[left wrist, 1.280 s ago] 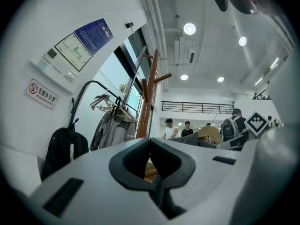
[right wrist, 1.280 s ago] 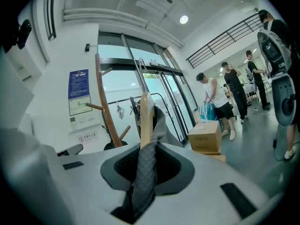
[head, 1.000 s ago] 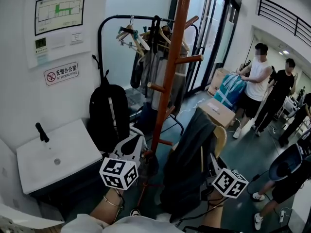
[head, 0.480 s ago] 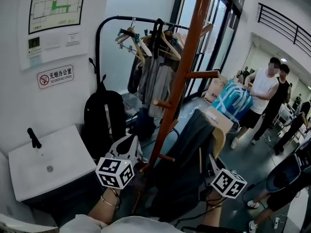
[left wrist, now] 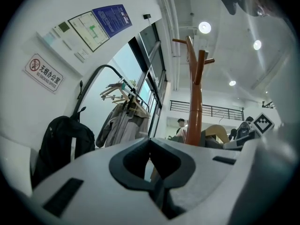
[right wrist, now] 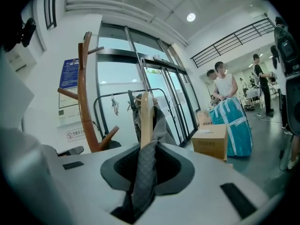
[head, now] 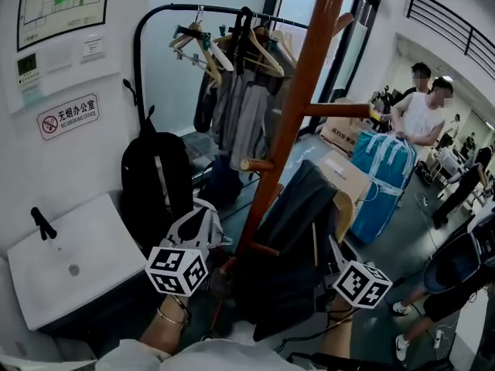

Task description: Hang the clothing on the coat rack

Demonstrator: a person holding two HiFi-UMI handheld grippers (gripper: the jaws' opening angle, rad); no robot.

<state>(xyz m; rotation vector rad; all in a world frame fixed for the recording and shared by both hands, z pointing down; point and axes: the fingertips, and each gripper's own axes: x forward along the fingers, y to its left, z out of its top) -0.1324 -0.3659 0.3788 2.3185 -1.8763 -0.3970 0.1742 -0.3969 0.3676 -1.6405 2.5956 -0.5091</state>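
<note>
The clothing [head: 288, 246], a dark garment on a wooden hanger [right wrist: 146, 114], hangs directly above and in front of the right gripper [right wrist: 143, 165]. That gripper's jaws are clamped on a fold of the grey fabric, with the hanger's arm rising just past them. The left gripper [left wrist: 150, 144] has its jaws together with nothing between them. It sits low, just to the left of the coat rack [head: 305, 107].

The main risk, as I judge it, is the grip itself. The jaws pinch cloth more than wood, so a lift could pull the garment along the hanger or tip the hanger sideways. Its hook would then meet a peg at an angle and slide off. A second risk is snagging. A short lower peg [head: 255, 163] juts out just left of the garment and above the right gripper, and it could catch the fabric on the way up. A hard push against the pole might also rock the rack.

Room is tight to the left of the right gripper, where the pole stands almost against the garment. The long peg [head: 336, 110] lies well above the right gripper with open air around it. To that gripper's right are a cardboard box [head: 349, 178] and a blue bag [head: 387, 180], both beyond reach. Left of the left gripper, a black backpack [head: 151, 184] and a loaded clothes rail [head: 201, 8] crowd the wall side.
</note>
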